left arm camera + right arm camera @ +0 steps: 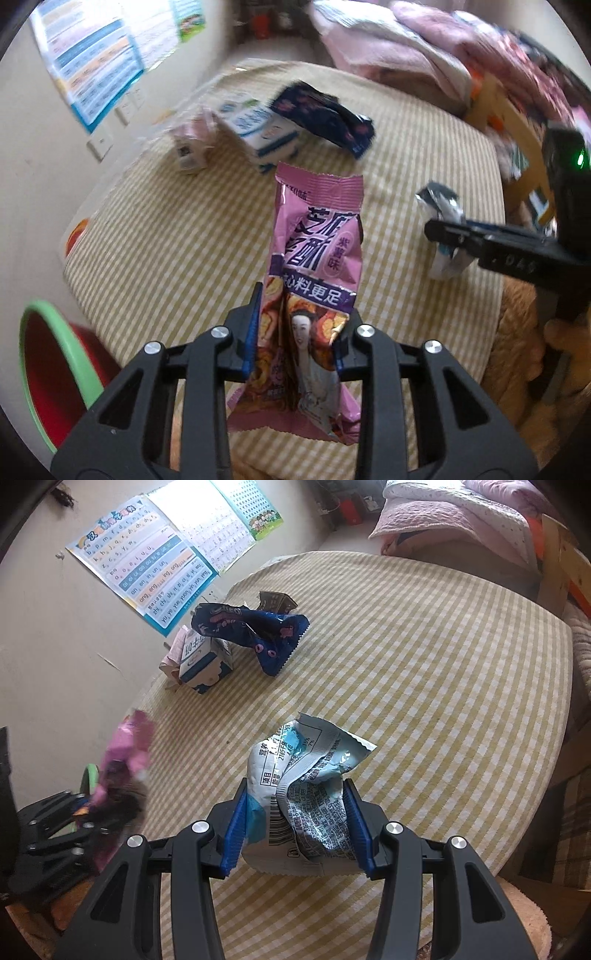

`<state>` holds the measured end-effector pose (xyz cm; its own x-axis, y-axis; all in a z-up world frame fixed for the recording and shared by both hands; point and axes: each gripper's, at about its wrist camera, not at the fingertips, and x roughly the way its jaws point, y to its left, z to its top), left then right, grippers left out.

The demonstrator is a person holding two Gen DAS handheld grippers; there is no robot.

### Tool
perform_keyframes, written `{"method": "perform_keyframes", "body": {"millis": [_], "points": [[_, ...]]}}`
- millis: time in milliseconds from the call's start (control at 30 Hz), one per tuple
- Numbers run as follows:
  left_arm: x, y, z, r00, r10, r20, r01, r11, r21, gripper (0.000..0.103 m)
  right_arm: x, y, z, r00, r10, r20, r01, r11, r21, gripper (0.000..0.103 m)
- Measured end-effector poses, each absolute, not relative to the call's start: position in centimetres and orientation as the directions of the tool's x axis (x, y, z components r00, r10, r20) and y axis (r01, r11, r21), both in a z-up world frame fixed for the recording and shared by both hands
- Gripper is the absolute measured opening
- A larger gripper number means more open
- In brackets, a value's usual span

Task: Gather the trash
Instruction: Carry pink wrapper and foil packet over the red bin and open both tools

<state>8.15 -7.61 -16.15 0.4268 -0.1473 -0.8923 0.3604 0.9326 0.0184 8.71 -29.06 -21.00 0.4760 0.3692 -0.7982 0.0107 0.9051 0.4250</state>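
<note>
Wrappers fill both grippers, left gripper (295,332) clamped on a pink wrapper (314,266), right gripper (295,823) on a pale-blue wrapper (306,775), presumably bound for the bin (55,339) at eight o'clock.

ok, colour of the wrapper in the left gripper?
Pink, with purple bands and white lettering: pink wrapper, clearest in the left wrist view.

pink wrapper (314,280), pale blue-white wrapper (306,786), navy wrapper (255,631), yellow-checked tablecloth (443,686).

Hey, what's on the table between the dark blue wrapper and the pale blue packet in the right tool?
Nothing: in the right wrist view only bare checked tablecloth lies between the dark blue wrapper and the pale blue packet.
</note>
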Motion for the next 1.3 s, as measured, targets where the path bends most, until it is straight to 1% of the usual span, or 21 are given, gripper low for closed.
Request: {"method": "perform_keyframes", "body": {"millis": [167, 267, 333, 467, 633, 900, 1300], "points": [[6.9, -5.2, -14.3, 0.458, -0.181, -0.870, 0.281, 0.958, -0.052, 0.029, 8.4, -28.8, -20.3, 0.489, 0.326, -0.809, 0.027, 0.922, 0.387, 0.048], [6.4, -4.1, -13.3, 0.480, -0.191, -0.856, 0.258, 0.964, -0.070, 0.029, 7.7, -28.9, -18.0, 0.532, 0.267, -0.804, 0.050, 0.937, 0.344, 0.048], [6.2, -3.5, -12.7, 0.496, -0.196, -0.846, 0.246, 0.966, -0.080, 0.029, 7.3, -28.8, -16.3, 0.558, 0.253, -0.790, 0.051, 0.940, 0.337, 0.048], [5.8, -2.7, -12.3, 0.507, -0.205, -0.838, 0.238, 0.967, -0.093, 0.029, 6.0, -27.6, -13.4, 0.597, 0.236, -0.767, 0.023, 0.950, 0.310, 0.048], [5.1, -1.6, -11.7, 0.528, -0.229, -0.818, 0.229, 0.966, -0.123, 0.029, 4.9, -24.8, -10.3, 0.636, 0.205, -0.744, -0.039, 0.972, 0.234, 0.048], [4.0, 1.7, -9.4, 0.601, -0.213, -0.770, 0.168, 0.976, -0.139, 0.030, 4.2, -20.2, -6.2, 0.684, 0.215, -0.697, -0.145, 0.977, 0.158, 0.048], [2.5, 7.4, -9.1, 0.641, -0.153, -0.752, 0.053, 0.986, -0.156, 0.030, 3.9, -13.3, -5.7, 0.655, 0.271, -0.706, -0.278, 0.954, 0.109, 0.048]]}}
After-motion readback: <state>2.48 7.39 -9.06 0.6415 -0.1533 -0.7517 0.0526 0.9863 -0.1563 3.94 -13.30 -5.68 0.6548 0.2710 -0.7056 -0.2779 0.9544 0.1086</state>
